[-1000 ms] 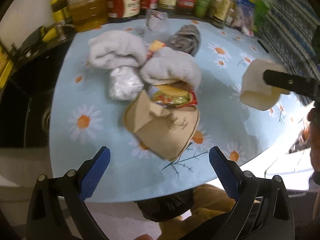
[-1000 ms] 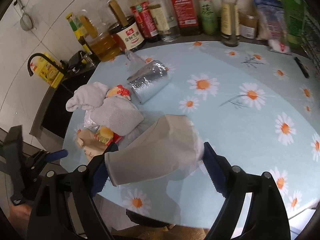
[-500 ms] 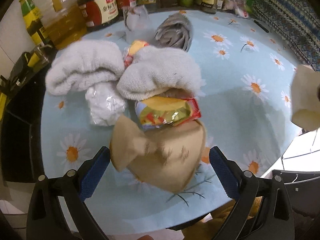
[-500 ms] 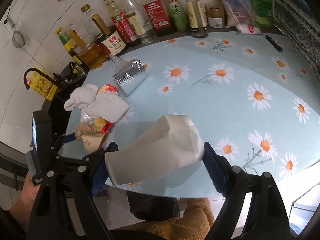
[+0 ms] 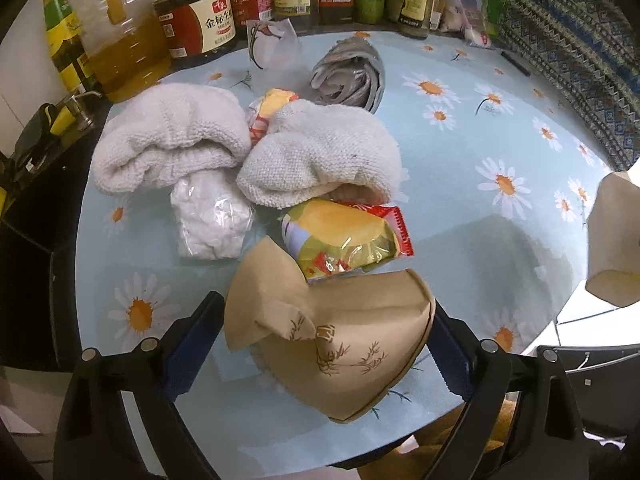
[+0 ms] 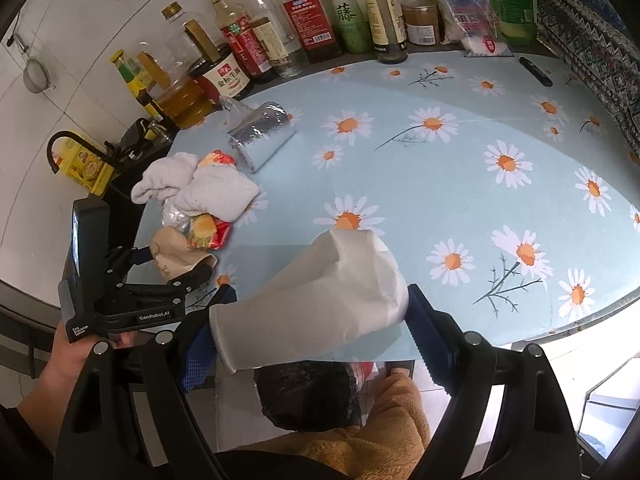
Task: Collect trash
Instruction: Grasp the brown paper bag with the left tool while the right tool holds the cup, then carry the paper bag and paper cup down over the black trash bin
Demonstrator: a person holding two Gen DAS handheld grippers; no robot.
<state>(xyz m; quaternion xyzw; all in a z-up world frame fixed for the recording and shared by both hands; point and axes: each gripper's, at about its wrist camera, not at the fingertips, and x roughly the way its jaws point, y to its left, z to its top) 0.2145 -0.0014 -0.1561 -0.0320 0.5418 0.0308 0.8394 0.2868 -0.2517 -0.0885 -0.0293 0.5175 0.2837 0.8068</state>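
Observation:
A crushed brown paper cup (image 5: 340, 344) lies near the front edge of the daisy tablecloth (image 5: 480, 128). My left gripper (image 5: 325, 304) straddles it with its jaws closing; the blue pads (image 5: 196, 336) sit at the cup's two sides without squeezing it. A yellow and red snack wrapper (image 5: 344, 240) lies just beyond the cup. My right gripper (image 6: 318, 294) is shut on a crumpled white paper cup (image 6: 320, 292) and holds it in the air above the table's front edge. That white cup (image 5: 612, 240) also shows at the right rim of the left wrist view.
Two white cloths (image 5: 172, 136) (image 5: 320, 152), a clear bag of white stuff (image 5: 208, 220), a silver foil pouch (image 5: 352, 76) and a clear wrapper (image 5: 272, 44) lie behind. Bottles (image 6: 304, 20) line the back. A black bin bag (image 6: 308, 392) hangs below the table edge.
The left gripper came down and forward, so the brown cup now sits between its fingers. The right gripper carried the white cup back toward the table's front edge.

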